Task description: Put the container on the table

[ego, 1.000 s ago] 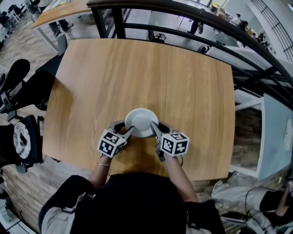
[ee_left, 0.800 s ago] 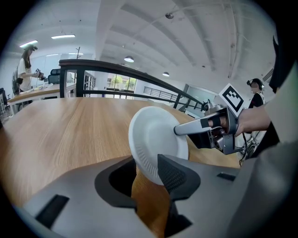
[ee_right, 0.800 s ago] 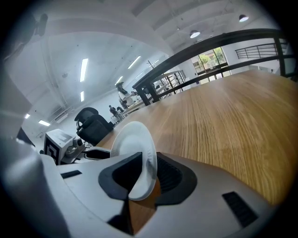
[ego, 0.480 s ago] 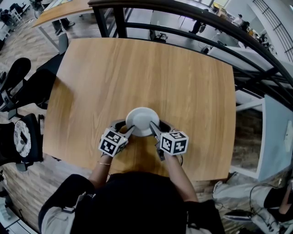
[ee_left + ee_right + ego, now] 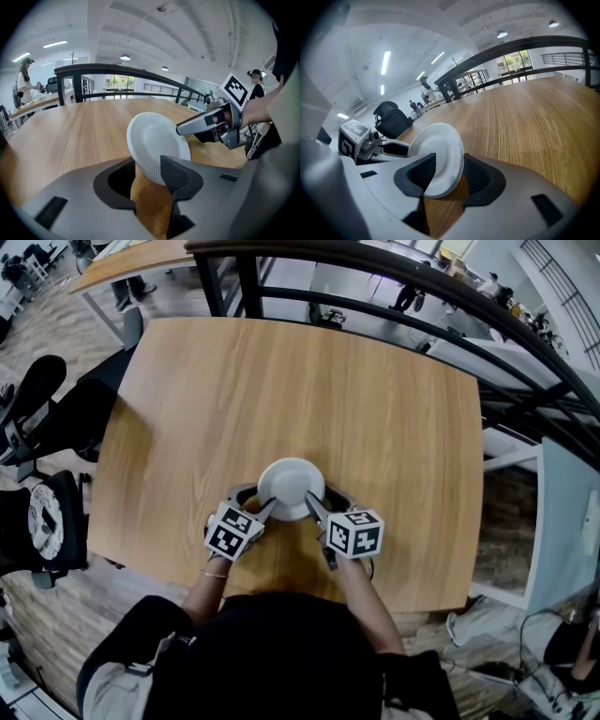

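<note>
A white paper plate (image 5: pixel 291 487) rests on the wooden table (image 5: pixel 281 381) near its front edge. My left gripper (image 5: pixel 258 504) sits at the plate's left rim and my right gripper (image 5: pixel 323 502) at its right rim. In the left gripper view the plate (image 5: pixel 157 145) has its rim between the jaws of the left gripper (image 5: pixel 149 168), which have just been opening. In the right gripper view the plate (image 5: pixel 440 154) stands loosely between the pads of the right gripper (image 5: pixel 449 171), whose jaws have just been opening wide. Each gripper shows in the other's view: the right gripper (image 5: pixel 206 124), the left gripper (image 5: pixel 389 149).
A black railing (image 5: pixel 394 277) runs behind the table's far edge. Black office chairs (image 5: pixel 37 399) stand off the left side. The table's front edge (image 5: pixel 281 592) is just behind the grippers, with the person's body below it. People stand far off in the background.
The plate and both hands keep their places. The fingers at the plate's rim look slightly further apart than before.
</note>
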